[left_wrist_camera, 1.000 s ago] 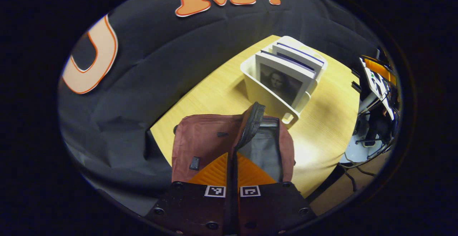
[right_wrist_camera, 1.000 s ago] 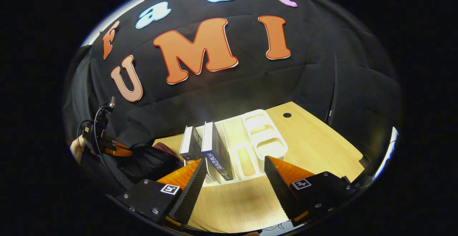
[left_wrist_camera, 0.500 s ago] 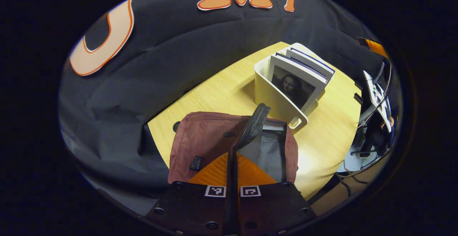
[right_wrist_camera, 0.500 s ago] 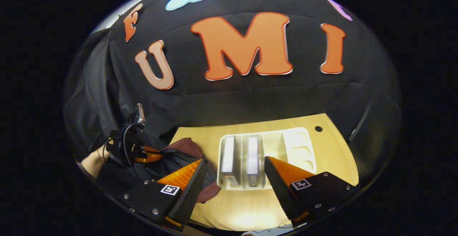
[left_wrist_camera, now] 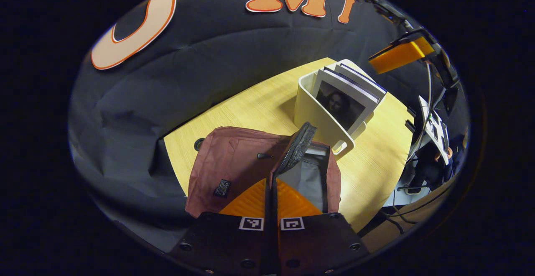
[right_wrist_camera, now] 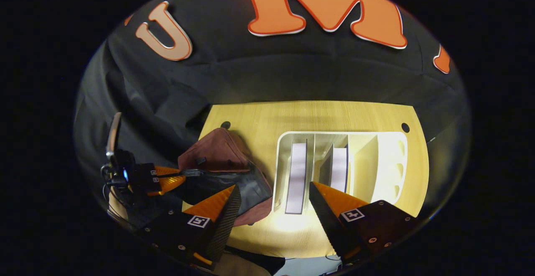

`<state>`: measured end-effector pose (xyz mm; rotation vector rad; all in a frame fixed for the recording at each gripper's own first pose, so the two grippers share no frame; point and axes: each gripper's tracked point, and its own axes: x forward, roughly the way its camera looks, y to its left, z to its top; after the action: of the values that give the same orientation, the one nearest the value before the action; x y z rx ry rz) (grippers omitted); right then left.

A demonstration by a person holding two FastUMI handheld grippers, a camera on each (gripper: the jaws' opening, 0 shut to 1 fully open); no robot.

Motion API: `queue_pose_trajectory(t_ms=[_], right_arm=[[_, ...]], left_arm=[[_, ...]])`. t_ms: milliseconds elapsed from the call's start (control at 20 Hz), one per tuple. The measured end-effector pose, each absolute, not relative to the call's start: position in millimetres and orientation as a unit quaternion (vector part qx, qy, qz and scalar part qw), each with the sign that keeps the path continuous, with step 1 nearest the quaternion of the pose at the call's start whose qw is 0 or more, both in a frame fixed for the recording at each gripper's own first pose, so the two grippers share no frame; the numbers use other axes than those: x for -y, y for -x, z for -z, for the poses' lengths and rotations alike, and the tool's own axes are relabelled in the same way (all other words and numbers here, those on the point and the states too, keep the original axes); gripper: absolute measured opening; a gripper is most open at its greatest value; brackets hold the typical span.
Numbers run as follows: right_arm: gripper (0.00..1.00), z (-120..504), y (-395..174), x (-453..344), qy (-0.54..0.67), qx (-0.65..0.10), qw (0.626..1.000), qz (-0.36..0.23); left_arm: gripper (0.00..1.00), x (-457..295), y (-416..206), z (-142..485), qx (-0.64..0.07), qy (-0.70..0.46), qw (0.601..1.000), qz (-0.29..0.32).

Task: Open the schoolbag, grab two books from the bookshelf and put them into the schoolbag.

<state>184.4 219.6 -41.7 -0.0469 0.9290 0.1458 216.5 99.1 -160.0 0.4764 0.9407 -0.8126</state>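
Your left gripper [left_wrist_camera: 271,188] is pinched closed on the zippered edge of the schoolbag [left_wrist_camera: 238,163], holding its mouth up and open so the grey lining shows. Your right gripper [right_wrist_camera: 273,198] is spread wide and holds nothing — it hangs above the bookshelf [right_wrist_camera: 393,159], over the near end of the two books [right_wrist_camera: 296,175] standing in its left slots. The schoolbag lies on the tabletop [right_wrist_camera: 259,117] just left of the bookshelf, toward the tabletop's left edge.

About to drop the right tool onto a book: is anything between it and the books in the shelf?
Nothing visible. The right tool is open above the bookshelf, and both books stand with top edges exposed.
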Motion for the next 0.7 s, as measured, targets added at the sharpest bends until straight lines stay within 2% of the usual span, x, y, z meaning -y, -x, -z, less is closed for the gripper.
queue_pose_trajectory(t_ms=[500,600,700], right_arm=[[0.98,115.2,-215.2,-200.9,0.083,-0.542,0.836,-0.028],[0.95,122.7,-217.3,-205.0,0.07,-0.551,0.831,-0.025],[0.87,129.8,-222.0,-200.9,0.068,-0.556,0.829,-0.013]], left_arm=[[0.0,-97.5,-211.7,158.8,-0.441,-0.241,0.765,0.403],[0.0,-98.9,-209.2,159.2,-0.443,-0.243,0.763,0.404],[0.01,-101.7,-209.3,157.6,-0.441,-0.247,0.764,0.402]])
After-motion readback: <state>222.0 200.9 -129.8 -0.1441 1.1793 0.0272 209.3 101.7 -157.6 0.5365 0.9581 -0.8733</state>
